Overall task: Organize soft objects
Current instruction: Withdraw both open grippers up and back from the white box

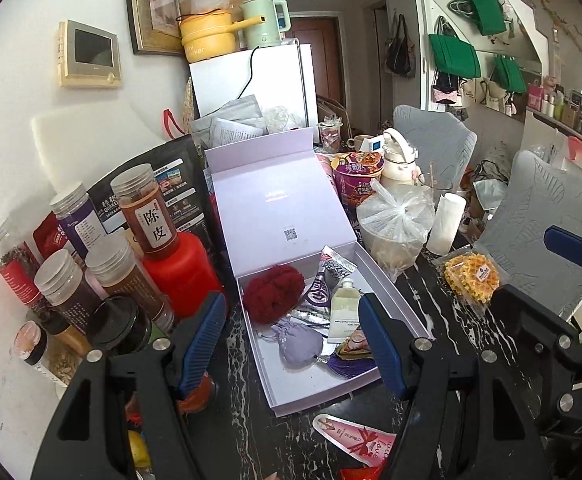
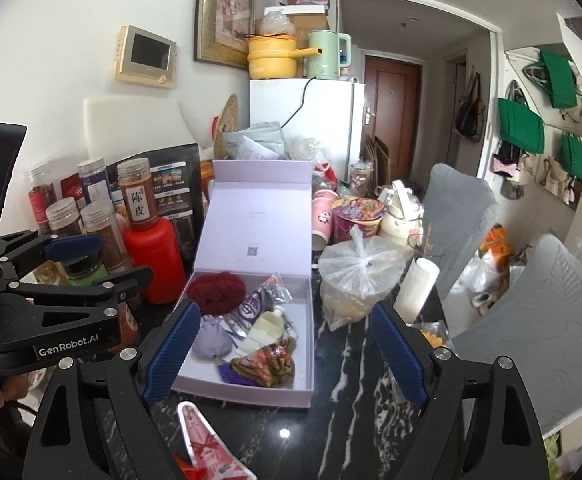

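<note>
The near end of the pink heart-printed foil sachet [image 1: 351, 440] is running out of frame at 6 o'clock in both wrist views, and small red scraps beside it are too cut off to name. In the left wrist view, the left finger is covering part of the jars at 8 o'clock, and the right finger is overlapping the near right corner of the open lilac cardboard box [image 1: 387, 276].

Inside the box, the fluffy dark-red yarn pompom [image 1: 273, 293] is lying at the far left, the small lilac cloth pouch [image 1: 301, 346] is sitting nearer, with a purple tassel [image 1: 349, 366] at its 4 o'clock. A pale cream tube [image 1: 345, 308] and a purple-and-silver foil packet [image 1: 325, 280] are lying toward the right wall. The right wrist view is also showing a multicoloured patterned fabric pouch [image 2: 269, 366] at the near end.

The left gripper [image 1: 293, 344] is hanging over the dark marbled tabletop [image 1: 443, 308] with the box contents showing between its fingers, at 12 o'clock from them; its fingers are spread partway and pinching nothing. The right gripper [image 2: 285, 356] is hovering with the box's near half between its fingers, which are spread wide and touching nothing.
</note>
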### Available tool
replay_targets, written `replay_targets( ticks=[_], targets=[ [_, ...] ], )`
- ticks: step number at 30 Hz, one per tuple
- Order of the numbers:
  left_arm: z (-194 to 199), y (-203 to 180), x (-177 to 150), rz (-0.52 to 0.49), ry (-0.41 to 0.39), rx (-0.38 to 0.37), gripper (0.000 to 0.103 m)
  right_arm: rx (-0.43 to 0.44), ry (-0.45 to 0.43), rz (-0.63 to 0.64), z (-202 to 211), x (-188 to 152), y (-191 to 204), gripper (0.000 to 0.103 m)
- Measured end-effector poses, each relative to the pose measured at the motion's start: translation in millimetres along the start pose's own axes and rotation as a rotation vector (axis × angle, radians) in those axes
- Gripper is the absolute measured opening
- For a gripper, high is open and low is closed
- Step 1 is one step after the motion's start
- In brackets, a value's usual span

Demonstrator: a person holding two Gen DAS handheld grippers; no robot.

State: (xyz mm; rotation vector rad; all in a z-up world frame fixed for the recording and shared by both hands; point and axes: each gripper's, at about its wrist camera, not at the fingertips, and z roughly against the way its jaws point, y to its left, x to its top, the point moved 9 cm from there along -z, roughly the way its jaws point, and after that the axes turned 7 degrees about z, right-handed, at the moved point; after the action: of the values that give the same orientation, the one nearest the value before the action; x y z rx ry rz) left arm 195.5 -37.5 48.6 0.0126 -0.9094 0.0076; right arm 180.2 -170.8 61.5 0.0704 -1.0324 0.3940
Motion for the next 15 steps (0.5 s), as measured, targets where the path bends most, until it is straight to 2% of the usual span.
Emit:
replay_targets(
  ticks=[15],
  targets=[
    [47.6,-2.8,-43.1,-0.024,-0.047,-0.063,0.068,-0.02,-0.038,-0.001,53.2,-30.9,19.9,0.091]
  ],
)
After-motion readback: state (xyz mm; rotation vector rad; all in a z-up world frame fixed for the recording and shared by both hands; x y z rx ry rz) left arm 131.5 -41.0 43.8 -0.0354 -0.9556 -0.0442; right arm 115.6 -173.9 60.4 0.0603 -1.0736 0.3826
